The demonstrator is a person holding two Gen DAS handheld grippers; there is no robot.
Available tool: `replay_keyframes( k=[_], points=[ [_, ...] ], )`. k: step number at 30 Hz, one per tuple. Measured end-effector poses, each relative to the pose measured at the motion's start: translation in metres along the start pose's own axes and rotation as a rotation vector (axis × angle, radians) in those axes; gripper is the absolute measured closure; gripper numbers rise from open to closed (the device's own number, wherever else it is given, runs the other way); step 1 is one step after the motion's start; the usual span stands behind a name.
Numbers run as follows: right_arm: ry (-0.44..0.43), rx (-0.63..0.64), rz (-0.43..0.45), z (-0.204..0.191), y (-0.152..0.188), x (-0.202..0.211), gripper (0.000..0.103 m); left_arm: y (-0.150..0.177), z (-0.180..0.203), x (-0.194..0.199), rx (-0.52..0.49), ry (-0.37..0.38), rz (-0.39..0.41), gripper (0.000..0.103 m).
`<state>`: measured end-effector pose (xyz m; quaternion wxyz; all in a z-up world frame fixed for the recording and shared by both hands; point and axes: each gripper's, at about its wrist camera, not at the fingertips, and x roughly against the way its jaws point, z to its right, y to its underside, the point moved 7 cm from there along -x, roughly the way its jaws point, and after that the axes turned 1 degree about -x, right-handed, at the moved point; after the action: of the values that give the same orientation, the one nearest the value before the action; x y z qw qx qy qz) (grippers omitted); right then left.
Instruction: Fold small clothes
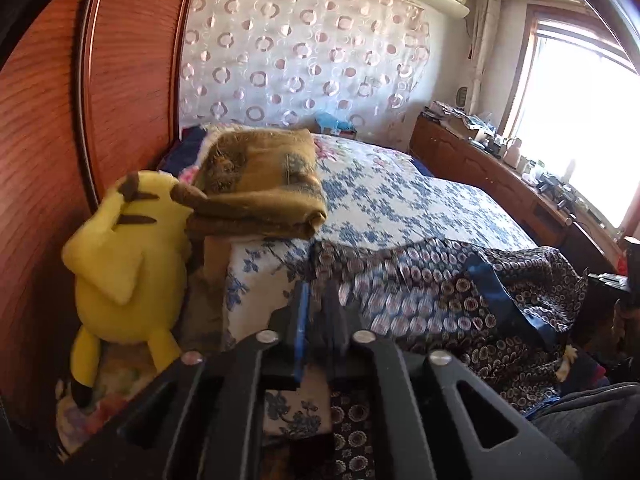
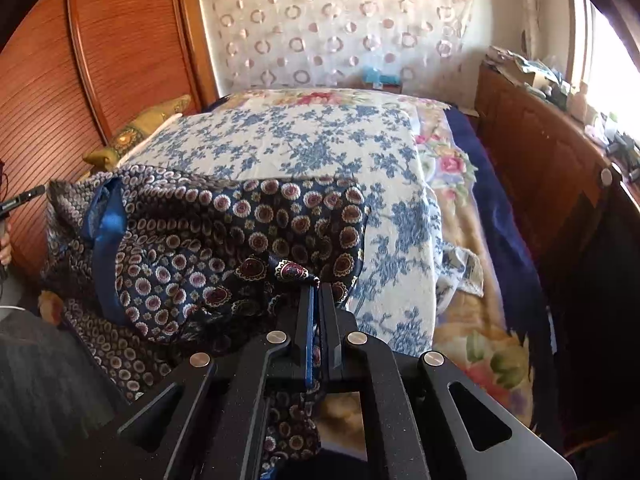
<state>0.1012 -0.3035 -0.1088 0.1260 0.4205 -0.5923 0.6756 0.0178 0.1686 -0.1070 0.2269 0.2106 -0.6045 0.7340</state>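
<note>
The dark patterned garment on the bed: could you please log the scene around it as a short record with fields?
garment: dark navy silky cloth with round medallion print and blue trim, spread loosely, partly over the bed edge
surface: white quilt with blue flowers
left gripper: fingers shut on one garment edge
right gripper: fingers shut on a garment corner
nearby: yellow plush toy; folded olive-brown blanket; wooden headboard

Sunlit window (image 1: pixel 580 120), ring-patterned curtain (image 1: pixel 300 52), wooden wardrobe (image 1: pixel 80 100) beside floral bed (image 2: pixel 288 140).
</note>
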Motion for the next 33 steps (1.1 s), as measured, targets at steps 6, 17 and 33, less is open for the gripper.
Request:
replay_keyframes(
  k=[6, 17, 33],
  points=[
    [0.055, 0.020, 0.058, 0.012, -0.022, 0.014, 0.071, -0.013, 0.009, -0.017, -0.043, -0.023, -0.027, 0.085],
    [0.073, -0.014, 0.094, 0.024, -0.052, -0.019, 0.047, -0.026, 0.013, -0.098, -0.035, 0.000, -0.180, 0.082],
    [0.021, -0.084, -0.113, 0.031, -0.032, -0.107, 0.046, 0.000, 0.018, -0.140, -0.061, -0.015, -0.317, 0.082]
  ],
)
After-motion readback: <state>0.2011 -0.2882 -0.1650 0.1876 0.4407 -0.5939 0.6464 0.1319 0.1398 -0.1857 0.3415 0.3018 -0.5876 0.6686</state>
